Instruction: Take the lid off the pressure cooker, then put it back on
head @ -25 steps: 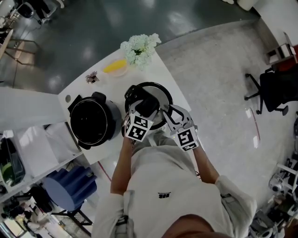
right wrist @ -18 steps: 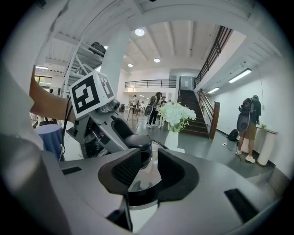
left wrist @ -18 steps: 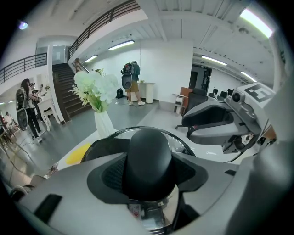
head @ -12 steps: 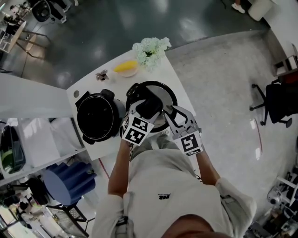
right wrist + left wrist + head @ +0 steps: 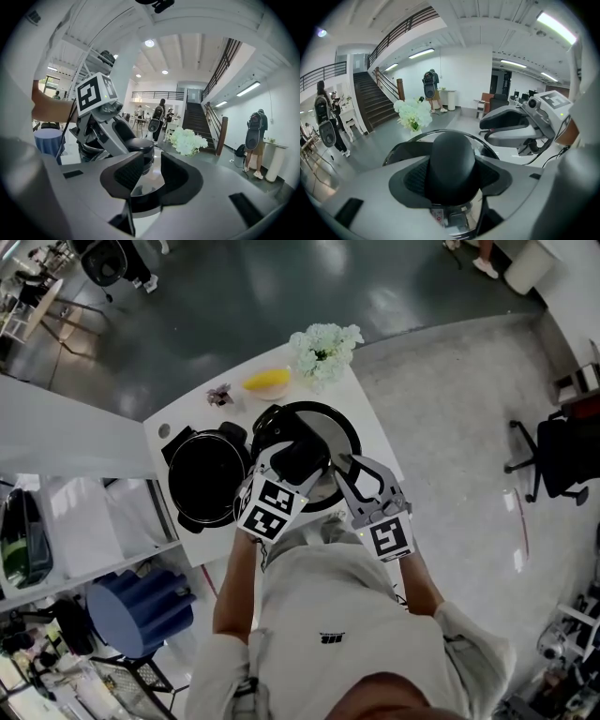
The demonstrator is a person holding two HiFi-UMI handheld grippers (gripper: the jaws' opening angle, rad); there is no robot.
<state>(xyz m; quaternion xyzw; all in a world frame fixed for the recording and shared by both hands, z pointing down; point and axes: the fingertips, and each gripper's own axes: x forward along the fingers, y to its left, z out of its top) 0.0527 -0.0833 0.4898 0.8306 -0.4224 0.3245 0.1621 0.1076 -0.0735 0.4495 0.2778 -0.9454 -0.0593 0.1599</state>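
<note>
On lid [image 5: 330, 430] — left gripper [image 5: 296, 460], right gripper [image 5: 343, 468]

- Lid [image 5: 330, 432] – round, shiny metal with a black rim and a fat black knob [image 5: 452, 164] on top. It is off the pot, held up roughly level just to the pot's right, close in front of me.
- The knob sits clamped between the fingers of my left gripper [image 5: 451, 171]. The near rim [image 5: 140, 202] runs between the fingers of my right gripper [image 5: 152, 168].
- Pressure cooker [image 5: 208, 479] – dark and round, with black handles. It stands upright and open on the white worktop [image 5: 187, 423], its black inside bare to view.
</note>
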